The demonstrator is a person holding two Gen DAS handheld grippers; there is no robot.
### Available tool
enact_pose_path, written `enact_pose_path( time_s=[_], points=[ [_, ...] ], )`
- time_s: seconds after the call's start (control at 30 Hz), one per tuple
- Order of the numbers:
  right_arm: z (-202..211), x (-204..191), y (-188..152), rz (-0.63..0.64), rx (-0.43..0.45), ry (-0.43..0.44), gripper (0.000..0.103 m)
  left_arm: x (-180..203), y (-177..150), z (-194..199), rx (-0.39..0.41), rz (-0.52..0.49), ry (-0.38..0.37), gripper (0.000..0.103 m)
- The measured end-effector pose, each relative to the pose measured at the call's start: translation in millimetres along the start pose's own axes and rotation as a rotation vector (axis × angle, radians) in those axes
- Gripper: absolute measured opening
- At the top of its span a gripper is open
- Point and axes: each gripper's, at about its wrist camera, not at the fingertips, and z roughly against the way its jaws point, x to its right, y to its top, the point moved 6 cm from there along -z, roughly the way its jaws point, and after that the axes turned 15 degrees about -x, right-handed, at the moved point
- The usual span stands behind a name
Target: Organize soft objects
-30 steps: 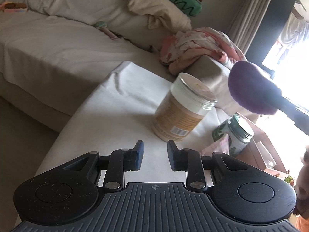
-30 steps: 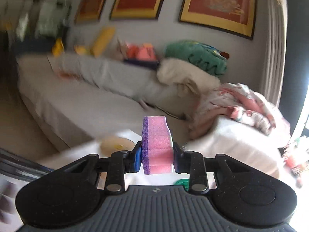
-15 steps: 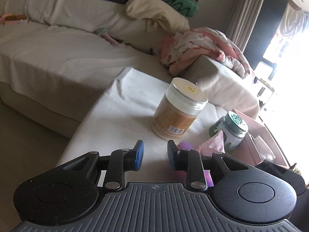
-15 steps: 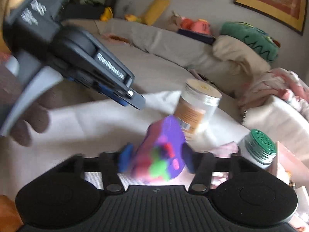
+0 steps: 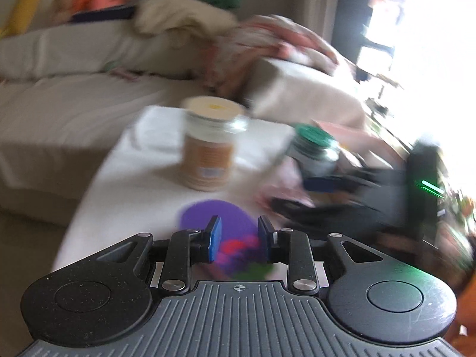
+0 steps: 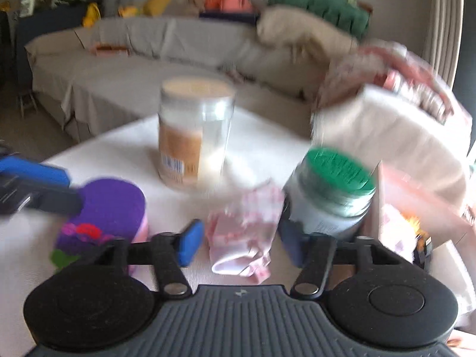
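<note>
While the purple soft block [image 6: 113, 205] lies loose on the white worktop [image 6: 119, 148], right tool [image 6: 241, 242] straddles the pink folded cloth [image 6: 250, 217], jaws just narrowed yet apart, nothing pinched (frames blurred). Left tool [image 5: 239, 233] slightly parted, empty. Step: reaching the cloth. Next: lower, close gently

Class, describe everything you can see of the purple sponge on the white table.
The purple sponge is a rounded foam block with a purple top, a pink layer beneath and blurred red and green markings at its near end. It lies on the white-covered table, left of the pink cloth. The left hand-held gripper is at it; contact is unclear.
</note>
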Motion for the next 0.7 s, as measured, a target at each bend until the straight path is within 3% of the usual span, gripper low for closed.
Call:
enact_pose_path(
  time_s=[0.13,0.37,0.47,0.5,0.53,0.6,0.7],
  points=[
    [3,-5,-15,-0.001,-0.030,0.030,0.011,26,-11,-18,-0.053,-0.126,0.022,0.030],
    [34,-8,-55,0.032,-0.015,0.072,0.010,43,-22,-26,-0.051,-0.271,0.148,0.030],
    [38,-11,-65,0.039,0.020,0.071,0.018,41,-28,-24,-0.063,-0.346,0.246,0.036],
    [39,-11,-66,0.041,0.024,0.069,0.028,39,-28,-23,-0.066,-0.348,0.246,0.040],
    [40,-11,-65,0.042,0.025,0.079,0.053,35,-27,-21,-0.070,-0.342,0.243,0.043],
    [40,-11,-65,0.033,0.026,0.087,0.071,27,-25,-17,-0.064,-0.324,0.255,0.057],
    [37,-9,-65,0.019,0.012,0.096,0.072,20,-21,-18,-0.067,-0.303,0.281,0.071]
  ],
)
